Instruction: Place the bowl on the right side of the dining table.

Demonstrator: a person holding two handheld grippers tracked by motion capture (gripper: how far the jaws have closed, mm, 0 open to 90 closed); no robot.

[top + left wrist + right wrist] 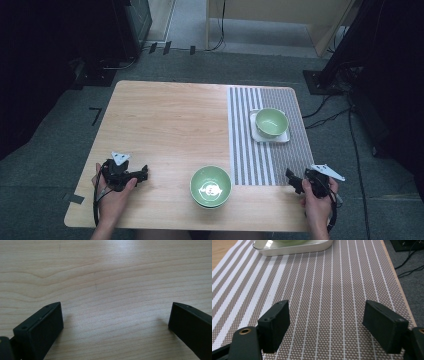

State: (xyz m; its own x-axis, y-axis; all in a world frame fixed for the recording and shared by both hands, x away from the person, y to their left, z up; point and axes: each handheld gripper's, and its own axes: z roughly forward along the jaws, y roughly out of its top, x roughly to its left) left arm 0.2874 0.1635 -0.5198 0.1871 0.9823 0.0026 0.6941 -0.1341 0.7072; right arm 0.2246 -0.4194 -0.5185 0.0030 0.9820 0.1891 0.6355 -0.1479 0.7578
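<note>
The left gripper (143, 174) rests at the near left of the wooden surface (165, 120), its fingers (41, 325) spread wide over bare wood and holding nothing; just to its right, near the front edge and well apart from either tool, sits a green bowl (210, 186) with a pale printed figure inside, possibly one bowl nested in another, though the high view is too small to be sure; farther right lies a striped placemat (250, 150), and on its far half a white square plate (270, 134) carries a second green bowl (271, 122); the right gripper (291, 178) hovers at the near right corner over the mat, its fingers (274, 322) likewise parted and empty, aimed up the stripes toward the plate (294, 247).

The near bowl looks like glazed ceramic; I judge it rigid, moderately heavy for its size, smooth enough to slip, and liable to chip if knocked or dropped; the best hold is probably on the rim, one finger inside the wall and one outside, pinched firmly but not hard; a grip across the rounded outer belly would likely slide off.
</note>
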